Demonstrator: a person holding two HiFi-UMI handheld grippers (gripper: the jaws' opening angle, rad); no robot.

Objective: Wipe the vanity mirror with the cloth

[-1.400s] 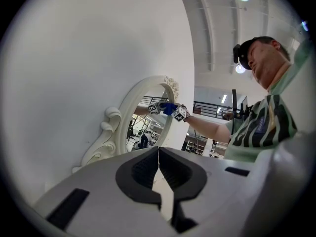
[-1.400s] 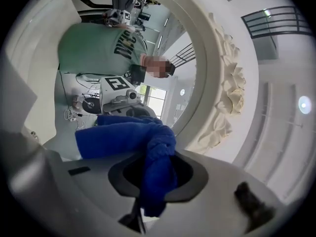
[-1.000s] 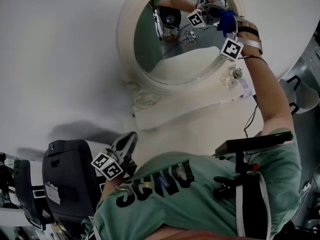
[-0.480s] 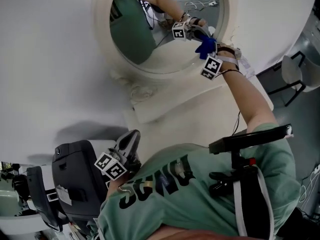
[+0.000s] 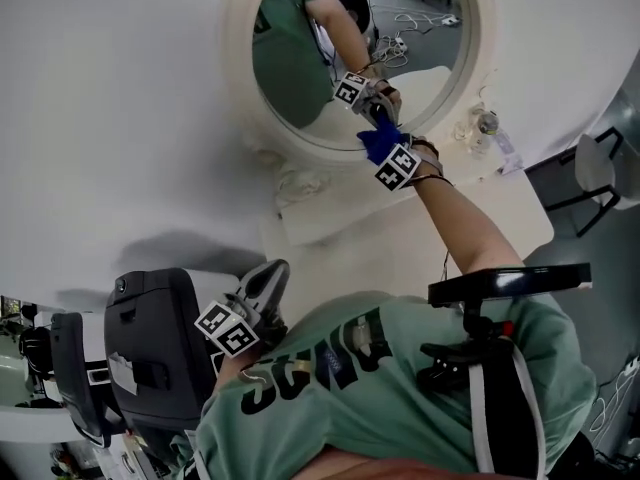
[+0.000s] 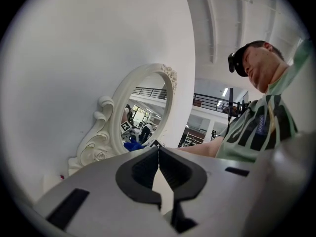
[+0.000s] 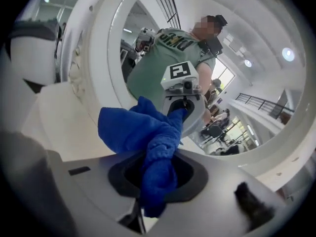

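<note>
The right gripper [image 5: 378, 131] pinched the blue cloth [image 7: 148, 132] in its fingers, seemingly against the lower glass of the vanity mirror [image 5: 420, 78] on the tabletop [image 5: 400, 248]. The left gripper [image 6: 159, 154] hung low, its 2 fingers pressed together.

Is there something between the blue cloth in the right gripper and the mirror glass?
Nothing visible stands between them. The blue cloth, clamped in the right gripper, appears to meet its own reflection on the mirror glass.
</note>
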